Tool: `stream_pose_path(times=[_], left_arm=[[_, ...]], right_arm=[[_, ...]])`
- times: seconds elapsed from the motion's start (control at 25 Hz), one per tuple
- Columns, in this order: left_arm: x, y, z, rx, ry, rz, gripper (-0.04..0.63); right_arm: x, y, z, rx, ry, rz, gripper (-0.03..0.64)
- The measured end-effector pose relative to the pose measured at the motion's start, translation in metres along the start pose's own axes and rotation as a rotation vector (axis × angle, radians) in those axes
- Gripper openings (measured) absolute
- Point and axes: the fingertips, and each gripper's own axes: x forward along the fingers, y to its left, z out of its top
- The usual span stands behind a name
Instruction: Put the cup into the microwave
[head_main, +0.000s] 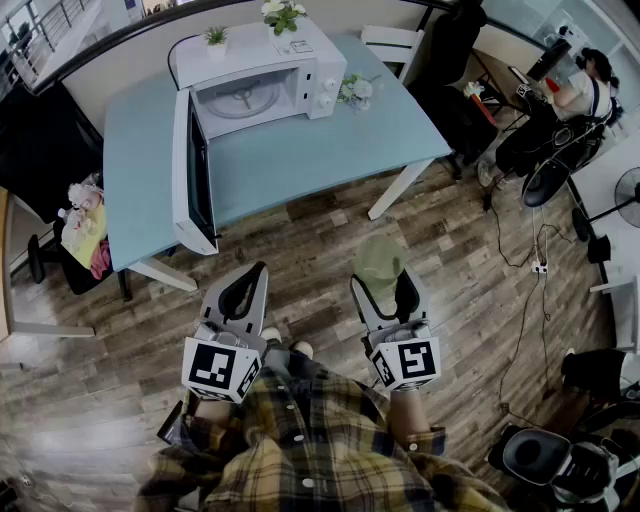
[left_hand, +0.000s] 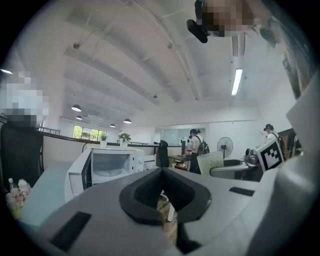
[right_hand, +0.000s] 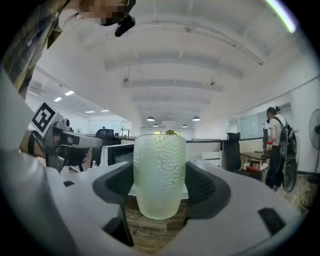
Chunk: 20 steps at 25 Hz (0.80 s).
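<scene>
Pale-blue tabletop (head_main: 300, 160) carries the white microwave oven (head_main: 300, 75). Its door (head_main: 190, 170) stands fully open on the left and the cavity faces the person. Person is off the table on the wood-plank floor (head_main: 470, 260), both tools level.

Right gripper (head_main: 384, 285) is pinching the pale green dimpled translucent cup (head_main: 378, 258) by its sides. Cup is upright, long axis vertical. Left gripper (head_main: 247, 285) has its jaws pressed together, nothing in them.

Key relation: the cavity lies ahead and to the left of the cup, well apart. The open door sticks out toward the person on the left gripper's side. Left gripper is nearer the door, but the right one has the load. My read: the carry goes forward-left and should keep right of the door edge.

Head view shows the glass turntable (head_main: 240, 98) bare, plus how far the door reaches. Right gripper view doesn't, since the cup blocks most of the oven. It does show the pads seated mid-wall, with the cup base below the jaws. Left gripper view gives a level look into the cavity.
</scene>
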Motion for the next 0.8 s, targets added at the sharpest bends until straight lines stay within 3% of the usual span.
stream_pose_path(times=[0.52, 0.8], left_arm=[[-0.013, -0.029, -0.010, -0.007, 0.007, 0.018, -0.011], [0.008, -0.020, -0.010, -0.007, 0.011, 0.018, -0.011]], right_arm=[[-0.043, -0.016, -0.008, 0.053, -0.022, -0.015, 0.322], [-0.023, -0.032, -0.015, 0.082, -0.013, -0.021, 0.322]])
